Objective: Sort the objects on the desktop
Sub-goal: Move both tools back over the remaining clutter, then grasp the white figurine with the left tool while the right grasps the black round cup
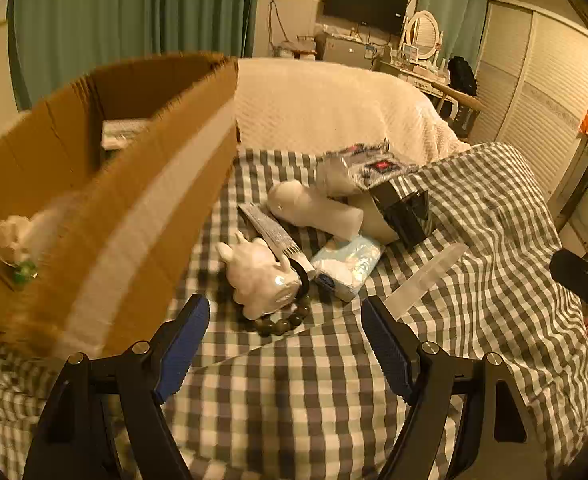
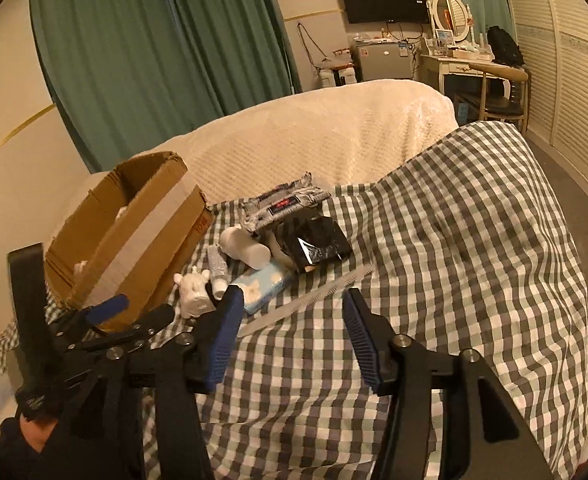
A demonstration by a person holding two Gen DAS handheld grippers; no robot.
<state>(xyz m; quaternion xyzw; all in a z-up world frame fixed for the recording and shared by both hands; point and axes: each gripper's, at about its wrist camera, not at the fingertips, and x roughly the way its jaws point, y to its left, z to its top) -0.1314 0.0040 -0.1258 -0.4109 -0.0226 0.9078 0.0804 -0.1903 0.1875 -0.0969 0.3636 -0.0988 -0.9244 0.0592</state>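
- Our left hand-held gripper [image 1: 285, 322] is wide open and holds nothing. It hangs over the checkered cloth [image 1: 294, 392].
- Our right hand-held gripper [image 2: 292, 322] is wide open too, with nothing in it.
- Just ahead of the left hand-held gripper lies a white toy animal [image 1: 260, 278]. It rests on a ring of dark beads [image 1: 284, 320].
- Right behind the toy lies a long tube [image 1: 272, 236]. A pale blue tissue pack [image 1: 348, 266] sits beside it, ahead and a bit to the right.
- A clear comb [image 1: 426, 280] lies ahead on the right. Its near end is close to the right finger of the left hand-held gripper.
- Farther ahead we see a white bottle [image 1: 314, 208] on its side. A black box [image 1: 406, 210] and a shiny silver packet [image 1: 364, 166] are piled behind it.
- A brown cardboard box [image 1: 134, 200] stands open on the left of the left hand-held gripper. Something white and fluffy [image 1: 14, 236] lies inside it.
- From the right hand-held gripper, the comb [image 2: 326, 294] lies just ahead between its fingers. The cardboard box [image 2: 134, 236] is ahead on the left.
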